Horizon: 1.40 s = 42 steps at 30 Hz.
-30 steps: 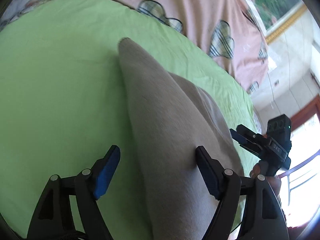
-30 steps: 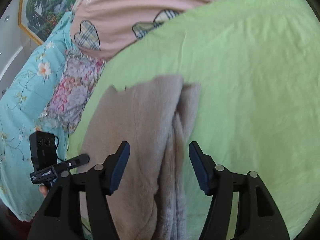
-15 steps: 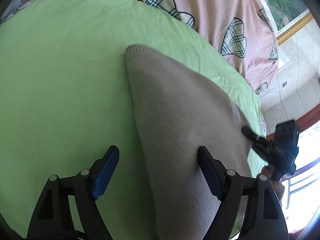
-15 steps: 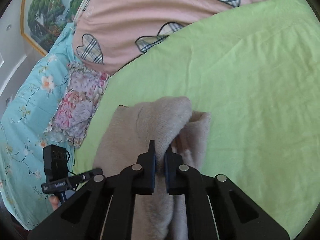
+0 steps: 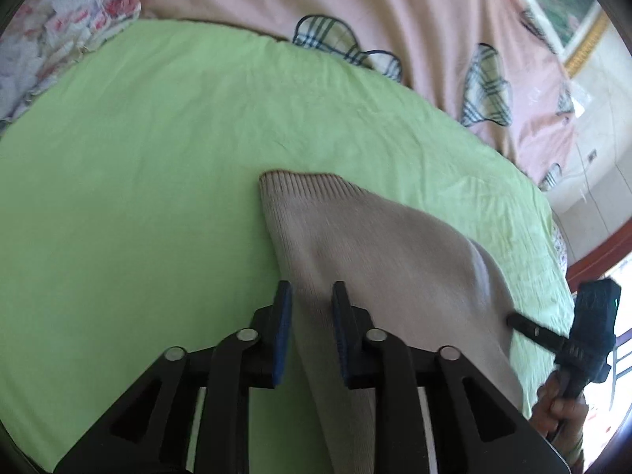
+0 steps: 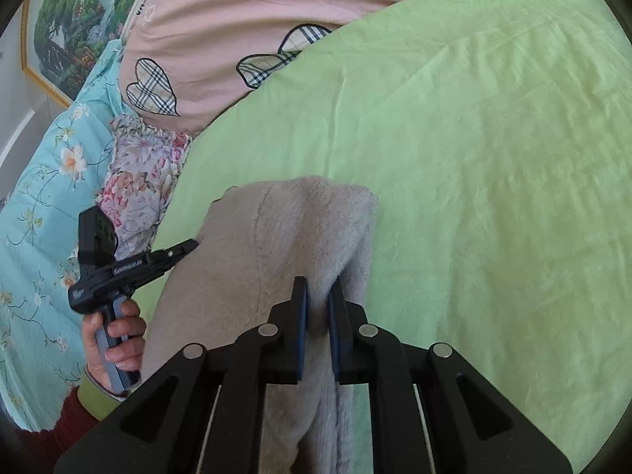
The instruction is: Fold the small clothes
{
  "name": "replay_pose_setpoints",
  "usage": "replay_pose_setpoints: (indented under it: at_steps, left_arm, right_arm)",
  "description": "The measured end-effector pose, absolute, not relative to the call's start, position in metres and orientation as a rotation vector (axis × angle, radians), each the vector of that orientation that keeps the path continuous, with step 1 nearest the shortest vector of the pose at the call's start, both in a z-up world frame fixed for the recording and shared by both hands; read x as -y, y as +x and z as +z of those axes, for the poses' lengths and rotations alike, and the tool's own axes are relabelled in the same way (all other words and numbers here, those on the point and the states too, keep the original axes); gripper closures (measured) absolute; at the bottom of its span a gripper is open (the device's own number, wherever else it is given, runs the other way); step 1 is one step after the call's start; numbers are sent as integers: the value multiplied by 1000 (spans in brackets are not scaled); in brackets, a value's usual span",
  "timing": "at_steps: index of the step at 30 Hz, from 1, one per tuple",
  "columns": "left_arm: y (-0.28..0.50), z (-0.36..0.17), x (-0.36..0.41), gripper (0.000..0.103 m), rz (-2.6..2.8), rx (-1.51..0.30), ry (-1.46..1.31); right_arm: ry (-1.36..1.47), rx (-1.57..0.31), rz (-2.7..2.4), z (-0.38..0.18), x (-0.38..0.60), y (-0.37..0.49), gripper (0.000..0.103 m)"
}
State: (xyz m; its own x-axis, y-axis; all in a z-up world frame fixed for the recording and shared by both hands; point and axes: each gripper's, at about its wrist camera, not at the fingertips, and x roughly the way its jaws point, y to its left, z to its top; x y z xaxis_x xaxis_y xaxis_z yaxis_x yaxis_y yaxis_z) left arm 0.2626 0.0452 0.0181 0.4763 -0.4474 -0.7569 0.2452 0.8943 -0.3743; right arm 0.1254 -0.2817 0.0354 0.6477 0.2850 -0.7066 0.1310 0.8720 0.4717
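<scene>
A beige knit garment [image 5: 379, 260] lies on the green bedsheet [image 5: 158, 197], its ribbed hem at the far end. My left gripper [image 5: 312, 308] is shut on the garment's near left edge. In the right wrist view the same garment [image 6: 276, 237] is bunched and lifted, and my right gripper [image 6: 317, 304] is shut on a fold of it. The right gripper also shows in the left wrist view [image 5: 517, 322], its tip at the garment's right edge. The left gripper shows in the right wrist view [image 6: 189, 245] at the garment's left edge.
A pink quilt with plaid hearts [image 5: 395, 12] lies along the far side of the bed. A floral pillow [image 6: 138, 181] and a turquoise floral cover [image 6: 43, 181] lie to the left. A framed picture [image 6: 67, 31] hangs behind. Green sheet [image 6: 493, 197] spreads to the right.
My left gripper has closed on the garment's edge; it was open a second ago. My right gripper closed half a second ago and has lifted its fold. The garment has bunched up.
</scene>
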Motion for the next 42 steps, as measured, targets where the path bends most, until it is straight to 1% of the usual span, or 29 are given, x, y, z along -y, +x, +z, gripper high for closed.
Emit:
replay_pose_setpoints:
  at_steps: [1, 2, 3, 4, 5, 6, 11, 12, 14, 19, 21, 25, 27, 29, 30, 31, 32, 33, 35, 38, 40, 42]
  left_arm:
    - [247, 22, -48, 68, -432, -977, -225]
    - [228, 25, -51, 62, -443, -967, -225]
    - [205, 27, -57, 58, -459, -956, -223]
    - [182, 29, -60, 56, -462, -949, -216]
    - [157, 27, -63, 54, -455, -947, -195]
    - [138, 26, -64, 54, -450, -944, -175]
    - [49, 5, -68, 53, -437, -937, -93]
    - [38, 1, -64, 49, -442, -933, -84]
    - [25, -8, -58, 46, -452, -943, -75]
    - [28, -17, -31, 46, -415, -918, -67]
    - [35, -20, -25, 42, -388, -904, -78]
    - [46, -37, -6, 40, -270, -905, 52]
    - [44, -37, -7, 43, -252, -894, 32]
    - [40, -31, -13, 46, -220, -868, 17]
    - [38, -29, -17, 51, -214, -861, 4]
    - [37, -28, -21, 56, -220, -863, -8]
    - [36, -27, -23, 71, -237, -871, -25]
    - [36, -26, -22, 84, -257, -880, -37]
    - [32, -18, -17, 89, -249, -866, -14]
    - [32, -19, -9, 92, -235, -876, 33]
    - [36, -30, -14, 94, -230, -932, 9]
    - [32, -26, -20, 94, -248, -935, -36]
  right_arm:
    - [518, -864, 94, 39, 280, 119, 86]
    - [514, -851, 97, 44, 278, 107, 83]
    - [517, -837, 109, 48, 275, 95, 76]
    - [522, -824, 125, 50, 272, 85, 62]
    - [525, -813, 142, 51, 268, 73, 55]
    - [519, -804, 154, 52, 263, 62, 46]
    - [491, -818, 175, 39, 244, 15, 45]
    - [497, -827, 177, 34, 241, 9, 45]
    - [510, -843, 168, 24, 237, -1, 45]
    - [524, -856, 162, 13, 229, -7, 45]
    - [500, -841, 161, 16, 223, -8, 45]
    - [478, -839, 167, 14, 213, -3, 45]
    - [482, -848, 170, 9, 210, 0, 45]
    - [479, -850, 169, 6, 209, 0, 49]
    - [474, -856, 172, 4, 208, 0, 62]
    - [465, -871, 165, 2, 208, 1, 82]
    - [468, -891, 151, 0, 212, 2, 90]
    - [494, -893, 157, 1, 215, 2, 92]
    - [534, -861, 181, 13, 225, -1, 94]
    - [494, -801, 191, 40, 233, -7, 94]
    - [442, -822, 172, 41, 235, -4, 94]
    - [418, -874, 132, 29, 241, -1, 95]
